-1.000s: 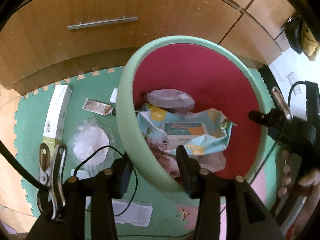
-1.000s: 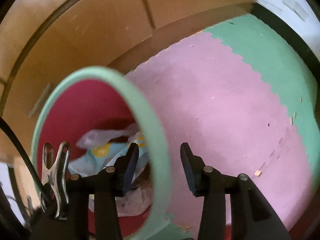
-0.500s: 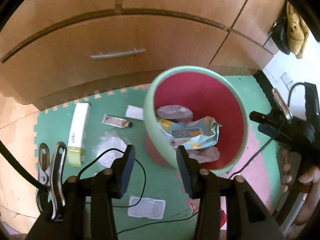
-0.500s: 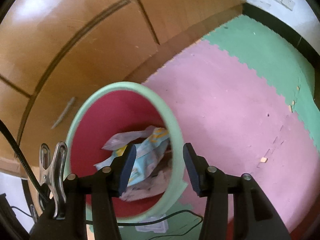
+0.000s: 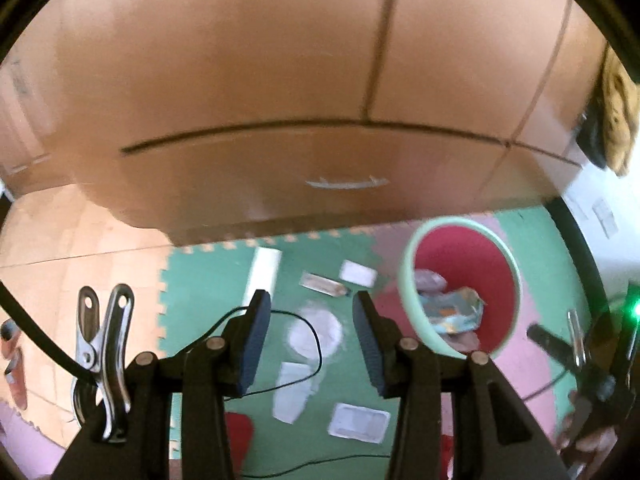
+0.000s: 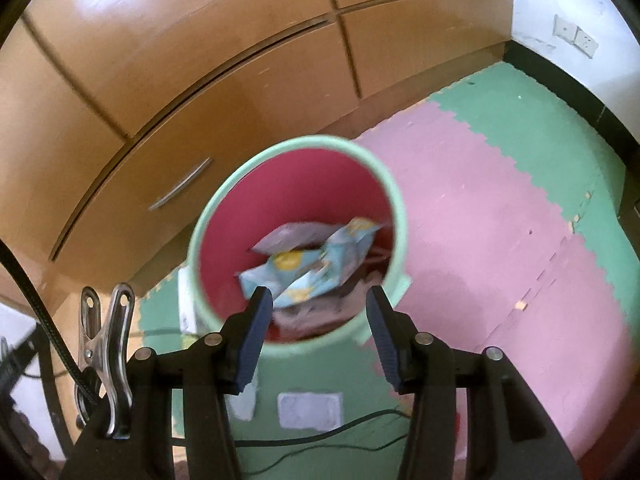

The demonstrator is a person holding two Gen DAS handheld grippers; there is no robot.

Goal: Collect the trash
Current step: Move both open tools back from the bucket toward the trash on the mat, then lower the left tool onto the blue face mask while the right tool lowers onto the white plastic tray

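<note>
Wooden cabinet [image 5: 280, 100] with a metal drawer handle [image 5: 346, 184] stood behind, green and pink foam mat [image 6: 500, 208] covered the floor, wall sockets [image 6: 576, 36] at right.

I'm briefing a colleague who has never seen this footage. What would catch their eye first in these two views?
The green-rimmed bin with a red inside stands on the foam mat before the wooden drawers, already holding a crumpled blue wrapper. To its left in the left view, litter is scattered over the green mat: a long white box, a small foil packet and flat white packets. The left gripper and right gripper both hang open and empty.
</note>
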